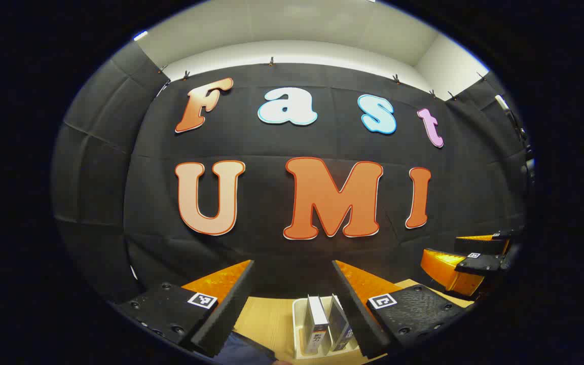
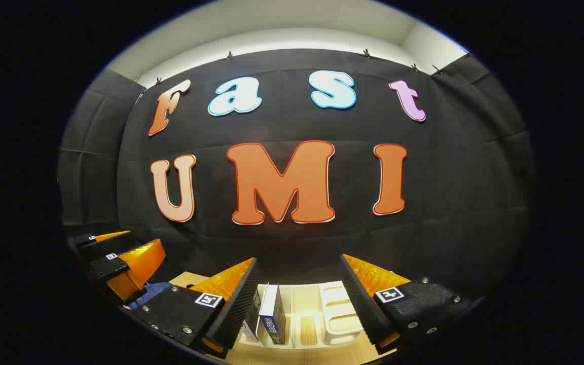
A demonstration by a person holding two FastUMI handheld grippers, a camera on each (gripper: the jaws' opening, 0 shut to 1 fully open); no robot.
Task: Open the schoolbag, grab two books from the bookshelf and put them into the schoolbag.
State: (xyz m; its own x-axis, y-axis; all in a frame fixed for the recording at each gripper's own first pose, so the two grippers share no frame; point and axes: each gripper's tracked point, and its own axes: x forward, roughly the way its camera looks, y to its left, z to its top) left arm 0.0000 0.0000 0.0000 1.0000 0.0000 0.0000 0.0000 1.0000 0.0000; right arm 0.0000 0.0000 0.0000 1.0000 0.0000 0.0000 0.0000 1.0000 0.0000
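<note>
My left gripper (image 1: 293, 276) and right gripper (image 2: 298, 274) both hang spread wide, holding nothing — above the wooden table (image 1: 266, 319). Two books (image 1: 316, 324) stand upright in the white bookshelf (image 2: 340, 314) below; the schoolbag (image 2: 152, 291) — a blue corner — lies at left.

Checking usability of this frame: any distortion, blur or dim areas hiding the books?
Left gripper view: strong fisheye bending, sharp; books low at the edge, partly behind a finger. Right gripper view: same bending, even light; bookshelf bright, the book readable, nothing blurred.

Open air above the rack
Upright dark-spined books (image 2: 271, 314) crowd the white slotted plastic bookshelf's (image 2: 340, 309) left slots; right slots free.
</note>
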